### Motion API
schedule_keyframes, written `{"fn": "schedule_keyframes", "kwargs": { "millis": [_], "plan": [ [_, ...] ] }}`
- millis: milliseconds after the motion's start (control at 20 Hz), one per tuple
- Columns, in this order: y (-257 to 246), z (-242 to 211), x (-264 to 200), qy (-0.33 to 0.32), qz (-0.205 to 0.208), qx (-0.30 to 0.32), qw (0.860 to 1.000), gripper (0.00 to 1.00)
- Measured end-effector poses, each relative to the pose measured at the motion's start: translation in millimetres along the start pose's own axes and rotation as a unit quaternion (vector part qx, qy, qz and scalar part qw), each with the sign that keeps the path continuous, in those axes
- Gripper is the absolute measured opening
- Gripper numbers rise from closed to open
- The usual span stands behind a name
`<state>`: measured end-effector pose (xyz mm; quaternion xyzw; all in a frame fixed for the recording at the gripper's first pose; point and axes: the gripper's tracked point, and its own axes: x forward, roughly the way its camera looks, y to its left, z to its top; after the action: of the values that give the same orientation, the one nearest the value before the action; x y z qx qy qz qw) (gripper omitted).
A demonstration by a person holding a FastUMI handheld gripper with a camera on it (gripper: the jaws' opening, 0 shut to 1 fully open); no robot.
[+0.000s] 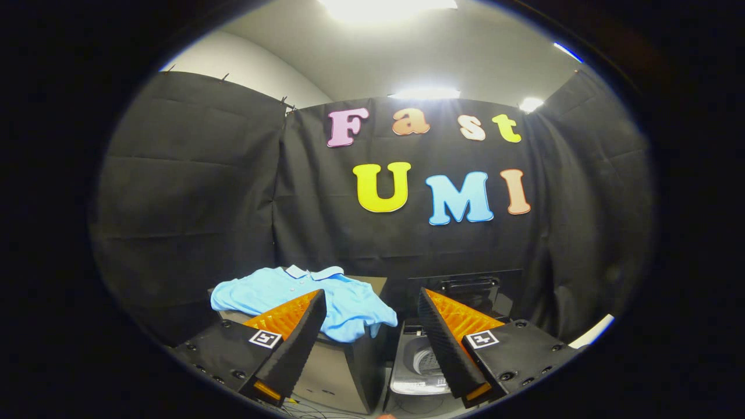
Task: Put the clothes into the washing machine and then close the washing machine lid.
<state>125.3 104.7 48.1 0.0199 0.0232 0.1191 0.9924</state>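
Nearest the camera, the gripper (370,302) hangs with its 2 fingers spread wide and nothing between them. Just beyond the left finger a light blue polo shirt (302,294) lies draped over a box (343,364). Beside it, ahead of the right finger, the washing machine (416,364) stands with its lid (465,288) raised. To pick well, I judge the fingers should swing left and close on a bunched fold near the shirt's middle, so little cloth trails.
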Motion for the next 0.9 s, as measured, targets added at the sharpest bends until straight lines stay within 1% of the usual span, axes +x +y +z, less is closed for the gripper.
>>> {"fn": "schedule_keyframes", "kwargs": {
  "millis": [100,250,650,900],
  "plan": [
    [2.0,0.2,16.4,0.009,-0.002,-0.007,1.0,0.99],
    [18.0,3.3,44.5,0.018,0.014,-0.004,1.0,0.99],
    [64.3,5.7,107.1,0.053,0.075,-0.011,0.996,0.99],
    [101.3,-7.2,142.7,0.086,0.11,-0.02,0.99,0.99]
  ]
}}
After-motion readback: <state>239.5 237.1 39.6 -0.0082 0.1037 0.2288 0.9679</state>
